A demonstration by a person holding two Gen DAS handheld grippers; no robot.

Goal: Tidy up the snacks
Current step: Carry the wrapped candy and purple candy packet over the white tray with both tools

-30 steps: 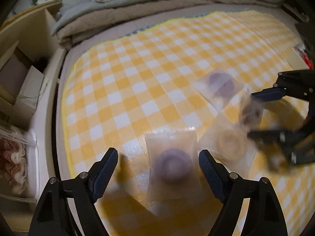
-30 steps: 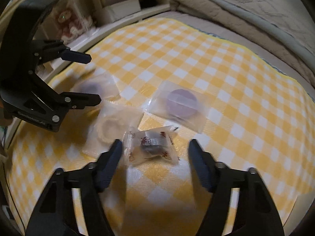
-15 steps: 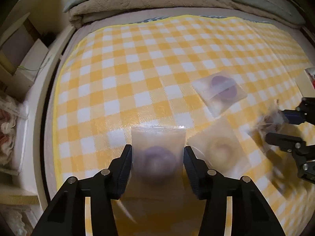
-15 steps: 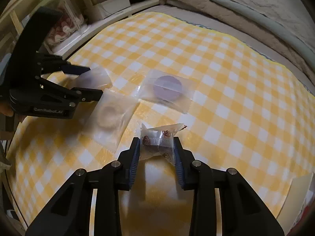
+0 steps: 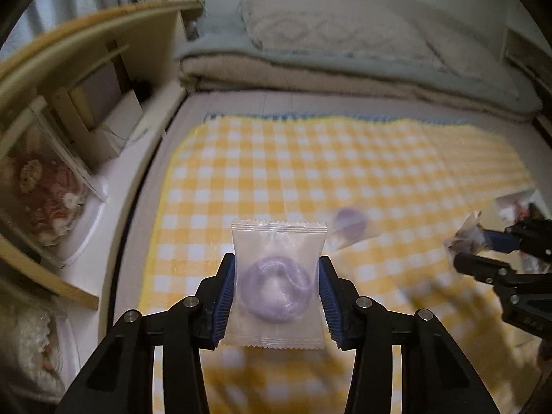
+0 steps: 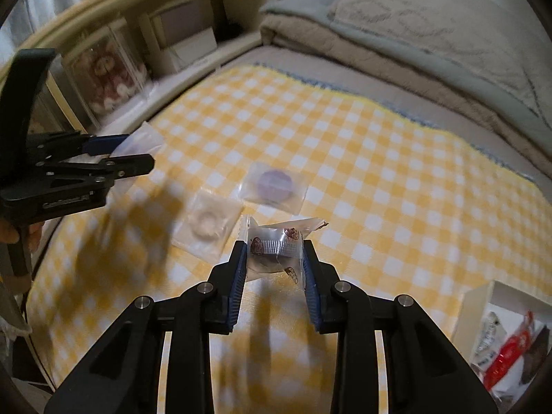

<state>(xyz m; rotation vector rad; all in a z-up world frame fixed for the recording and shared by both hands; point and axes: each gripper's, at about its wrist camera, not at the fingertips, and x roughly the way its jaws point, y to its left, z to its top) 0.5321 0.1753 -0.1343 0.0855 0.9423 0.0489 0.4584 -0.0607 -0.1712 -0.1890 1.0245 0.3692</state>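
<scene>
A frosted packet with a purple ring-shaped sweet [image 5: 277, 284] hangs upright in the air, pinched at both side edges by the left gripper [image 5: 277, 291], whose blue pads are closed in against the wrapper. Over to the right, the right gripper [image 6: 275, 269] is likewise clamped on a clear, crinkly snack packet with small red-brown prints [image 6: 274, 246], lifted just off the cloth; what is inside looks dark, though I can't make it out properly.

Two more packets lie flat on the yellow-and-white checked cloth [image 6: 396, 179]: one with a pale ring [image 6: 208, 223] and, just beyond it, one with a purple disc [image 6: 275, 183], close together but not quite touching. A white box [image 6: 483, 305] holding red and dark wrappers sits at the near right edge of the cloth.

Folded blankets [image 5: 345, 72] are piled along the far side, and a wooden shelf unit [image 5: 86, 79] with boxes stands on the left.
</scene>
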